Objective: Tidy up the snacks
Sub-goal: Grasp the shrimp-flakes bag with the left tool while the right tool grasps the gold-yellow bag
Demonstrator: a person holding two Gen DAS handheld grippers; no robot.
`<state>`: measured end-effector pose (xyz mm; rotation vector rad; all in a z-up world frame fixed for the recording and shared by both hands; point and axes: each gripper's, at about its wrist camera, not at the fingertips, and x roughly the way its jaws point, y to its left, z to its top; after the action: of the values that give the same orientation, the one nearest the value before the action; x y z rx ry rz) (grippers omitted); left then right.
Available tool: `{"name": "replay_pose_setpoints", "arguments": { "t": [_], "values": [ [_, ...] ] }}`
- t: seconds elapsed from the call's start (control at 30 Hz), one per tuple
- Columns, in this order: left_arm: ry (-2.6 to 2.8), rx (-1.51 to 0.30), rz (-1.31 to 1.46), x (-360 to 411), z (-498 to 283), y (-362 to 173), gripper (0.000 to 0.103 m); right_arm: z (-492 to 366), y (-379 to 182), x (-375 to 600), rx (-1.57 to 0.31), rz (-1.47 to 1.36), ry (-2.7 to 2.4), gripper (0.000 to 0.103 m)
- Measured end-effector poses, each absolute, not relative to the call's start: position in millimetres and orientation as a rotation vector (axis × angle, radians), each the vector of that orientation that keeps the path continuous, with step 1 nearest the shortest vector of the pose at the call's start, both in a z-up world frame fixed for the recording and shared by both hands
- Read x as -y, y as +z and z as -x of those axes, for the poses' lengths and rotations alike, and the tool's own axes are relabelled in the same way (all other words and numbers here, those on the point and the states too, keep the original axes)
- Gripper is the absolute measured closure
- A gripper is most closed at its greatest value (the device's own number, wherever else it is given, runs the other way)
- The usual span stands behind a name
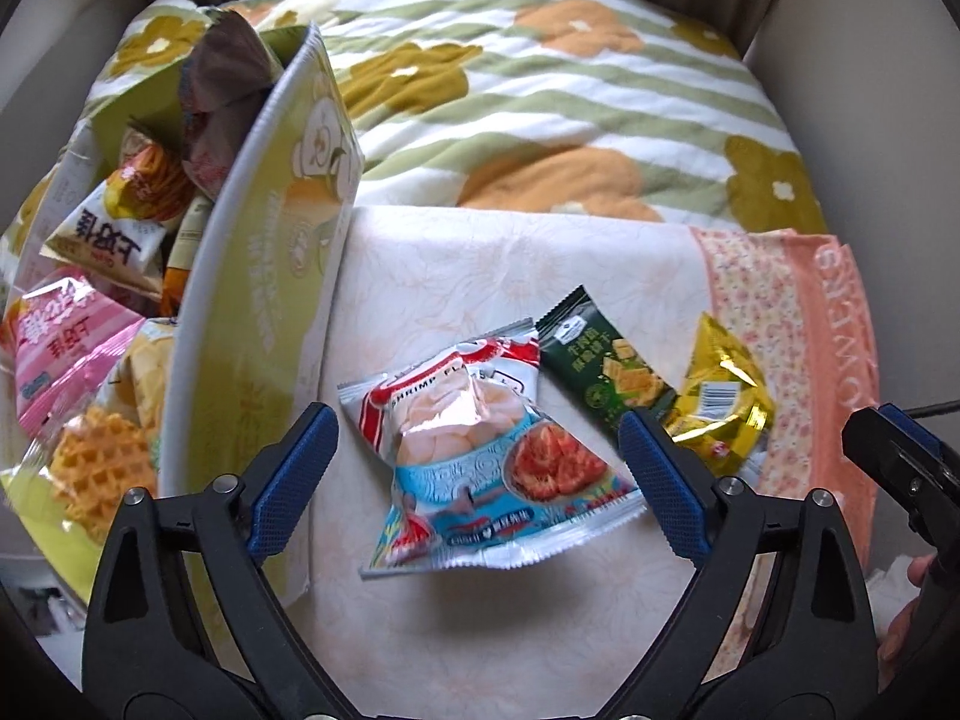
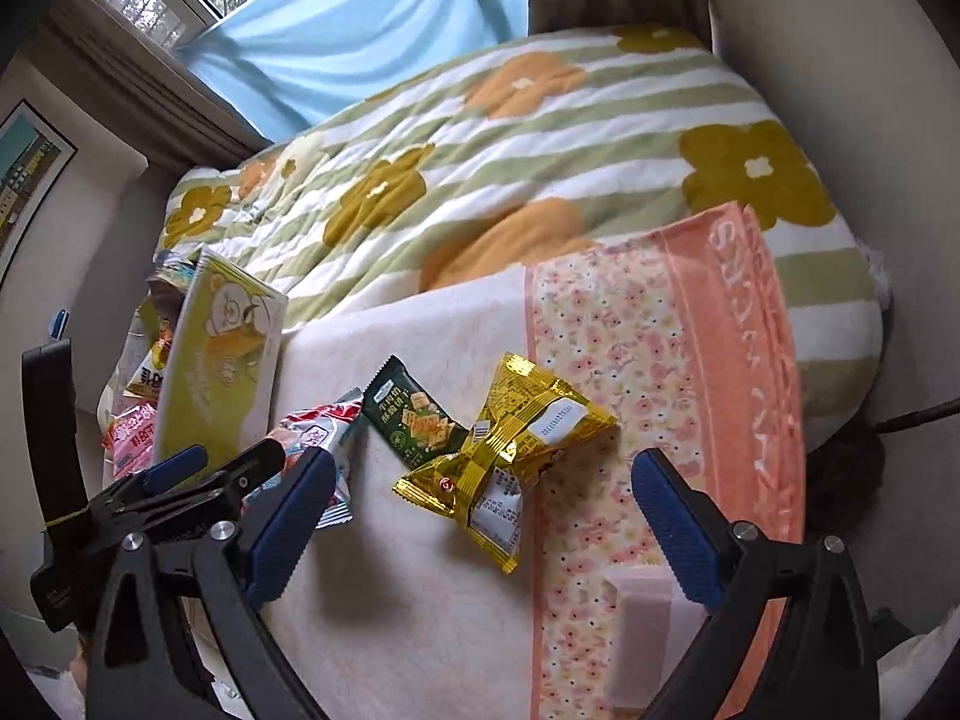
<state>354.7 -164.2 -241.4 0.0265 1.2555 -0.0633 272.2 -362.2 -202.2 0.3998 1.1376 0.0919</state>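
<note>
Fingers of both grippers spread wide over loose snack packets, holding nothing.

Left gripper (image 1: pixel 480 468) has its blue fingers (image 1: pixel 294 468) on either side of the shrimp chips packet (image 1: pixel 480 450) at the lower centre of the frame, not pressing it. Right gripper (image 2: pixel 480 522) hangs equally wide above the gold packet (image 2: pixel 510 456); a dark green cracker packet (image 1: pixel 600 366) lies between the two packets. All three lie on a cream and pink towel (image 1: pixel 468 264) spread over the flowered bed (image 1: pixel 570 90). At left stands a green snack box (image 1: pixel 264 276) full of packets.
</note>
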Motion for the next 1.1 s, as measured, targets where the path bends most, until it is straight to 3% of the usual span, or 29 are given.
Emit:
{"name": "replay_pose_setpoints", "arguments": {
  "t": [0.3, 0.63, 0.83, 1.0, 1.1],
  "values": [
    [-0.053, -1.309, -0.050, 167.3, -375.0, -271.3, 0.014, -306.8, -242.9, 357.3, -1.242, -0.407, 0.078, 0.005],
    [-0.069, -1.391, 0.000, 160.1, -345.6, -304.3, 0.015, -309.6, -270.4, 349.0, -1.301, -0.383, 0.034, 0.005],
    [-0.101, -1.378, 0.044, 152.3, -329.0, -309.9, 0.024, -307.3, -275.9, 345.8, -1.293, -0.366, 0.023, 0.005],
    [-0.132, -1.354, 0.062, 149.4, -319.1, -303.2, 0.038, -308.0, -277.0, 340.4, -1.278, -0.364, 0.012, 0.005],
    [-0.142, -1.341, 0.065, 147.8, -314.1, -299.9, 0.040, -309.6, -278.7, 334.0, -1.271, -0.354, 0.011, 0.005]
  ]
}}
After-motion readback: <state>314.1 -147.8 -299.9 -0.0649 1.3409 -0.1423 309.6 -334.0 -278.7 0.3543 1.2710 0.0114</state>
